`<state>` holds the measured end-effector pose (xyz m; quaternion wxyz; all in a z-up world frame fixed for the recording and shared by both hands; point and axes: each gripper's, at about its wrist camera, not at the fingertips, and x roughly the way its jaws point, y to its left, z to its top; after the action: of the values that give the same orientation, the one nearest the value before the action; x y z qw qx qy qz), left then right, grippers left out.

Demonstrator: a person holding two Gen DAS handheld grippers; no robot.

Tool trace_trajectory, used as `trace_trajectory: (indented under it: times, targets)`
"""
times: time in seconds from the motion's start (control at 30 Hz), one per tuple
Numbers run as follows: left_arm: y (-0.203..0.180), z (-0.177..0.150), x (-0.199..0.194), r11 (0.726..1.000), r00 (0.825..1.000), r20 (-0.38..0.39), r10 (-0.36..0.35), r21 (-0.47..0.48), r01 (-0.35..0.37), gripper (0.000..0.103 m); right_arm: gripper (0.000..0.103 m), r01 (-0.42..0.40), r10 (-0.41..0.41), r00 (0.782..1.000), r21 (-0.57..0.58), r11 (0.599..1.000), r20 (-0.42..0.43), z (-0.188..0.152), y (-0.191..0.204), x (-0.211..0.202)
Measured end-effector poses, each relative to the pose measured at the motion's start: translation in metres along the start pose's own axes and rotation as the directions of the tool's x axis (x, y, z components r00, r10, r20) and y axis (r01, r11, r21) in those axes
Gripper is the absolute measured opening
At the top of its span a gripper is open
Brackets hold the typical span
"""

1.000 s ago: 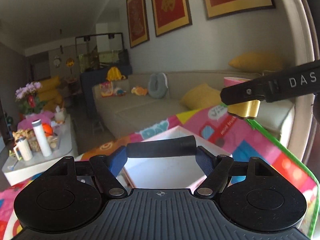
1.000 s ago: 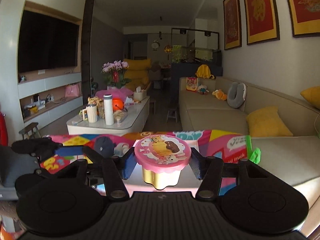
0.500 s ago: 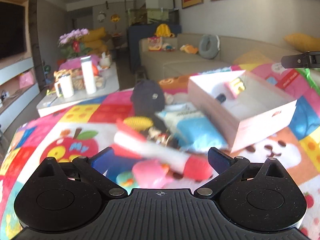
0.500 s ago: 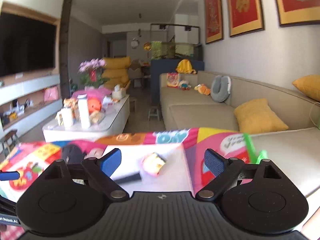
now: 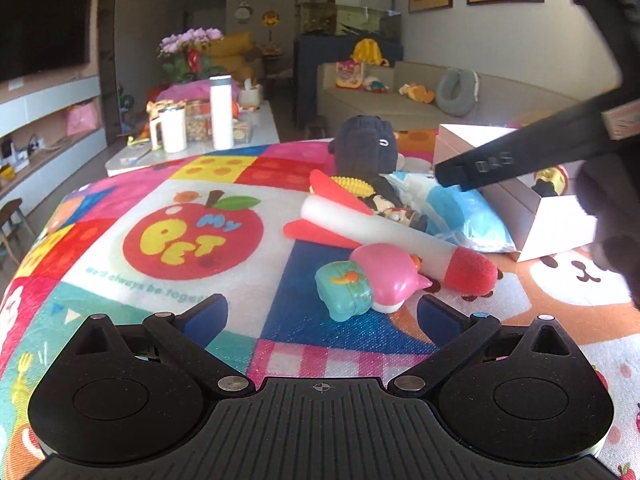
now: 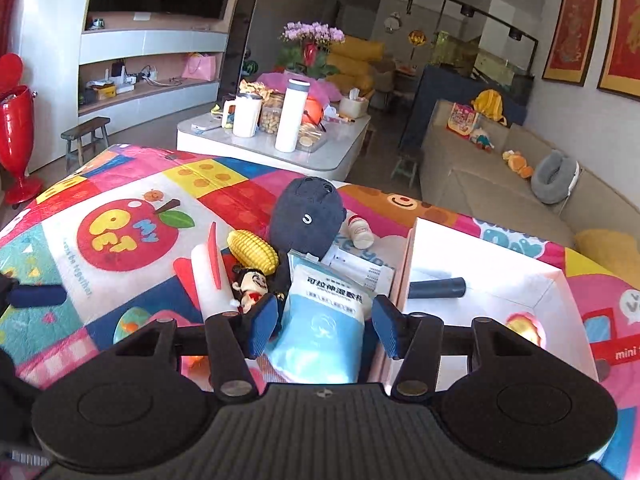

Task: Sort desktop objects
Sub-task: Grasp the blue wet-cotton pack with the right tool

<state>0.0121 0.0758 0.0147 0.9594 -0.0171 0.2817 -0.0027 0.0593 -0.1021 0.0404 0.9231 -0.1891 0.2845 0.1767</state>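
Toys lie heaped on the desk's bright patchwork mat: a foam rocket with red fins and rounded nose, a glossy pink-and-teal plastic toy, a ribbed yellow corn cob, a soft dark plush and a smooth blue pouch. My left fingers are spread wide, empty, just short of the pink toy. My right fingers stand apart either side of the pouch. Beside the heap, the white cardboard box holds a dark cylinder.
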Motion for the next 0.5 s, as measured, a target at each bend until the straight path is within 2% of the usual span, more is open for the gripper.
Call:
trace_trajectory:
  times: [0.23,0.37,0.5]
  targets:
    - [0.016,0.000,0.004,0.994,0.999,-0.013,-0.038,-0.105,0.036,0.103,0.052,0.073,-0.086,0.991,-0.132,0.989,-0.098,0.012,0.021,0.065]
    - [0.020,-0.001,0.006,0.989,0.999,-0.020,-0.050,-0.139,0.047,0.103,0.054,0.087,-0.106,0.990,-0.187,0.979,-0.093,0.002,0.024,0.066]
    - [0.024,-0.001,0.007,0.984,0.998,-0.023,-0.052,-0.169,0.047,0.103,0.050,0.030,-0.049,0.994,-0.178,0.984,-0.101,-0.008,0.022,0.047]
